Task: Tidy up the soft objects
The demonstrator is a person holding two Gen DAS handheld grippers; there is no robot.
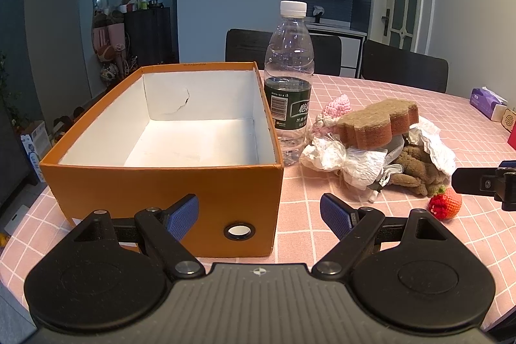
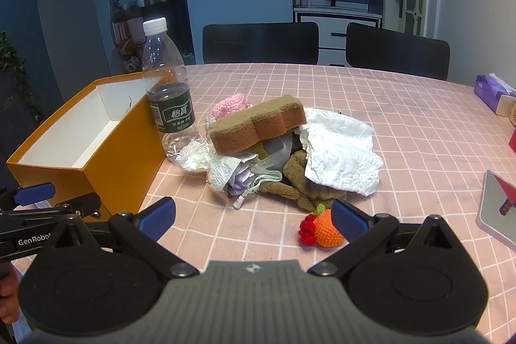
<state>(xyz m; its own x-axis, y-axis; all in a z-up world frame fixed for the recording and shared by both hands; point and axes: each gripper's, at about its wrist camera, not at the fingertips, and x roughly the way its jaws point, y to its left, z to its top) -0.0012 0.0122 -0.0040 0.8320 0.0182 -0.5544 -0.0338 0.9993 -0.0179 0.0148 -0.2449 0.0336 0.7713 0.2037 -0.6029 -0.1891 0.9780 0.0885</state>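
Observation:
An empty orange box (image 1: 167, 182) with a white inside stands on the pink checked table; it also shows in the right wrist view (image 2: 125, 150). A pile of soft things lies to its right: a brown sponge (image 2: 258, 124) on top, a pink knitted piece (image 2: 229, 103), crumpled white paper (image 2: 338, 157), a brown plush toy (image 2: 300, 182). A crocheted orange and red strawberry (image 2: 321, 229) lies in front of the pile and also shows in the left wrist view (image 1: 445, 205). My left gripper (image 1: 259, 215) is open, just before the box's near wall. My right gripper (image 2: 253, 220) is open, its right finger beside the strawberry.
A clear water bottle (image 1: 289, 79) with a green label stands between box and pile. A purple tissue pack (image 2: 490, 92) lies at the far right. A grey tablet-like slab (image 2: 496, 208) sits near the right edge. Two black chairs (image 2: 261, 42) stand behind the table.

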